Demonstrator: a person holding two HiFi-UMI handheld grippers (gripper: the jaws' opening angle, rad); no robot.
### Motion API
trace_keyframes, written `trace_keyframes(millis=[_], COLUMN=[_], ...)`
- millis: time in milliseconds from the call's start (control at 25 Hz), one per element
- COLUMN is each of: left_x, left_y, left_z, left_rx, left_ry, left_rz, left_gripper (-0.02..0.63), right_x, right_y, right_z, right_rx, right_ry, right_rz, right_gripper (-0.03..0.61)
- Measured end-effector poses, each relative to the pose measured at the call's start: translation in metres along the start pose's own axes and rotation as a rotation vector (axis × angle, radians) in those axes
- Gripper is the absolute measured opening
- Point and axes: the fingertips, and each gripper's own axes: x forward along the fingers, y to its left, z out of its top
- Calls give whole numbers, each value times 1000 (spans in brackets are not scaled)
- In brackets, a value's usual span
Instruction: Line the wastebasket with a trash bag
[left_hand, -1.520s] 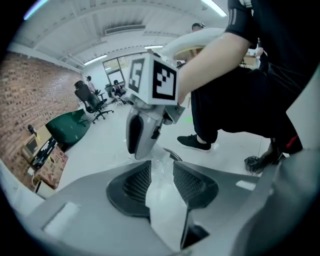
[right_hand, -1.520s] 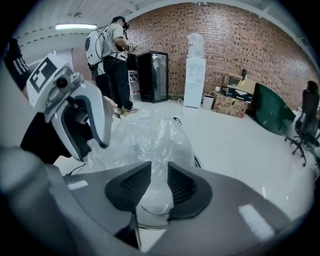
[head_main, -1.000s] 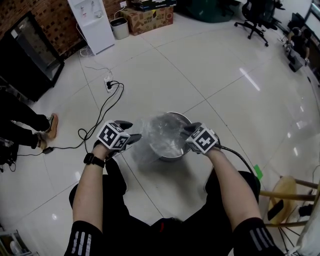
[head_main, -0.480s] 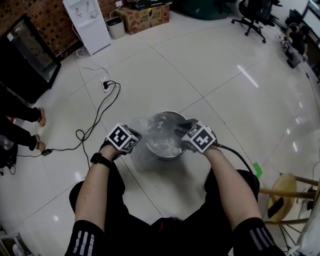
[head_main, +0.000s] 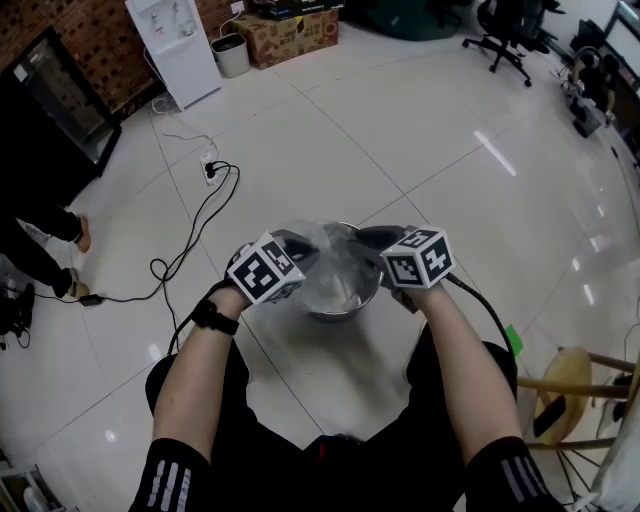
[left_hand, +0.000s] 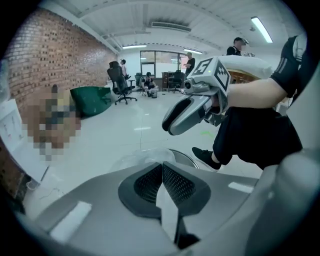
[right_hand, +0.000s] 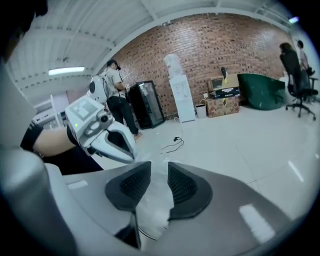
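Well, the round metal wastebasket (head_main: 345, 312) stands on the white tiled floor (head_main: 420, 130), right in front of the person's legs. A clear trash bag (head_main: 335, 272) sits in its mouth. The crumpled film rises above the rim and is held up between the two grippers.

The left gripper (head_main: 298, 243) is at the bag's left edge, above the rim. Its fingers (left_hand: 177, 182) are pressed tight together, with only a pale sliver of film showing between the pads. The right gripper (head_main: 372, 240) is at the opposite edge, angled toward the left one. Its fingers (right_hand: 182, 186) stand roughly half apart, and a bunched fold of the bag fills the gap, so they are clamped on it. The two sets of tips are near each other over the basket but do not touch.

Off to the left a black cable (head_main: 195, 245) snakes across the tiles from a white power strip (head_main: 213, 170). Farther back, against the brick wall, stands a white water dispenser (head_main: 170, 45), with a small bin (head_main: 232, 55) just beside it and a cardboard box (head_main: 290, 35) next along. A black glass-door cooler (head_main: 50, 110) sits at the far left, and another person's legs (head_main: 40, 250) show near it. An office chair (head_main: 505, 30) is well away at the top right. A wooden stool (head_main: 575, 390) is close by the person's right side.
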Motion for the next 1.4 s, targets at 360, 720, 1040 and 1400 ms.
trace_keyframes(millis=[360, 720, 1040, 1400], left_x=[38, 57, 47, -3], left_y=[-36, -64, -62, -38], left_z=[23, 32, 28, -9], left_rx=[177, 340, 328, 305], left_ry=[24, 18, 17, 100], left_rz=[8, 21, 4, 30], left_gripper=[5, 8, 129, 157], right_x=[-26, -6, -10, -42], right_y=[-1, -6, -20, -46], right_z=[25, -25, -21, -26], right_rx=[205, 504, 416, 318], right_ry=[-108, 11, 7, 60], right_rz=[123, 273, 162, 54], right_gripper=[176, 200, 8, 8])
